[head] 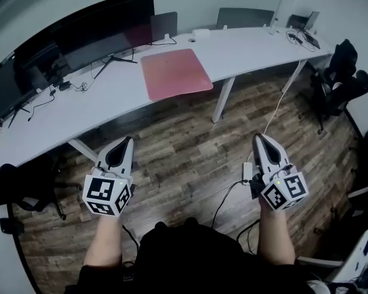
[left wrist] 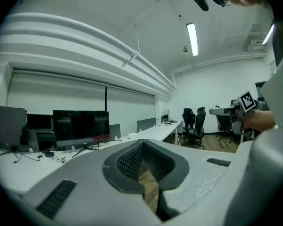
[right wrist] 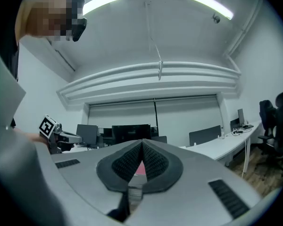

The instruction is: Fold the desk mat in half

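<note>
A pink desk mat (head: 175, 72) lies flat and unfolded on the long white desk (head: 110, 97), near its front edge. Both grippers hang over the wooden floor, well short of the desk. My left gripper (head: 128, 139) is shut with nothing in it, its tips pointing toward the desk. My right gripper (head: 257, 137) is shut and empty too. In the left gripper view the jaws (left wrist: 142, 142) meet at the tip. In the right gripper view the closed jaws (right wrist: 142, 142) frame a sliver of the pink mat (right wrist: 140, 169).
Dark monitors (head: 80, 32) and loose cables stand on the desk behind and left of the mat. A desk leg (head: 224, 100) sits below the mat's right side. Black office chairs (head: 343, 81) stand at the right. A cable (head: 230, 195) trails on the floor between my arms.
</note>
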Demonstrator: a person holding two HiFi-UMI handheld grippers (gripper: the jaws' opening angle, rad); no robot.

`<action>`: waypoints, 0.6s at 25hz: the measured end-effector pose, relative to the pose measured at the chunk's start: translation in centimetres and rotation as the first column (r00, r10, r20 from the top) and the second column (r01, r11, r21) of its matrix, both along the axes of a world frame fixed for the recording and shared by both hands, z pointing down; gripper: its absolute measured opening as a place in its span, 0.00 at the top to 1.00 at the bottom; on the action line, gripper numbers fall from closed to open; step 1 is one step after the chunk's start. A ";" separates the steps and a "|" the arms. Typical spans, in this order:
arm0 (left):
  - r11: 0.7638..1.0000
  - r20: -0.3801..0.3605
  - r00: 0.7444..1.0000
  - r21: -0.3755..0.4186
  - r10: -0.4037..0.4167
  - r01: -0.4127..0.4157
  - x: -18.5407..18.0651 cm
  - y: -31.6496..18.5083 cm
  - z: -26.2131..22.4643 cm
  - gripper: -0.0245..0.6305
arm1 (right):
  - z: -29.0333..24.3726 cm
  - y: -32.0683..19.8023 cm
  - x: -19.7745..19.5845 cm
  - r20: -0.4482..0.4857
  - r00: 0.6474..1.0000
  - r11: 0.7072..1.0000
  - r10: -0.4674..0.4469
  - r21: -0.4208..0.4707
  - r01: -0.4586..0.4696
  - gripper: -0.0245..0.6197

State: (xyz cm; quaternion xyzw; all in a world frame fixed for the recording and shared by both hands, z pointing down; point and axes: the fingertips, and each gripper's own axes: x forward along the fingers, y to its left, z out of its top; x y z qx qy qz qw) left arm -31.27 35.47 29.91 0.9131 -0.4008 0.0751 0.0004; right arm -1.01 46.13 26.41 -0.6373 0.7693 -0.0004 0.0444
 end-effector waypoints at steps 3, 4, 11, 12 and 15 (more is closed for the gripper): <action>1.000 0.009 1.000 0.000 -0.009 0.009 1.6 0.6 0.3 0.97 | 0.3 0.9 1.6 0.002 1.000 1.000 -0.009 0.005 0.009 0.97; 1.000 0.009 1.000 -0.002 -0.010 0.010 2.1 0.7 0.3 0.97 | 0.5 1.2 2.0 0.004 1.000 1.000 -0.012 0.004 0.012 0.97; 1.000 0.023 1.000 -0.004 0.021 -0.021 5.5 0.5 0.5 0.97 | 1.5 1.7 5.1 0.035 0.999 1.000 0.010 -0.006 -0.009 0.97; 1.000 0.023 0.999 -0.005 0.024 -0.024 5.9 0.3 0.5 0.97 | 1.7 1.5 5.6 0.039 0.999 1.000 0.015 -0.010 -0.014 0.97; 1.000 0.026 0.999 -0.011 0.028 -0.028 6.7 -0.9 1.0 0.97 | 2.4 0.5 6.3 0.043 0.999 1.000 0.012 -0.030 -0.011 0.97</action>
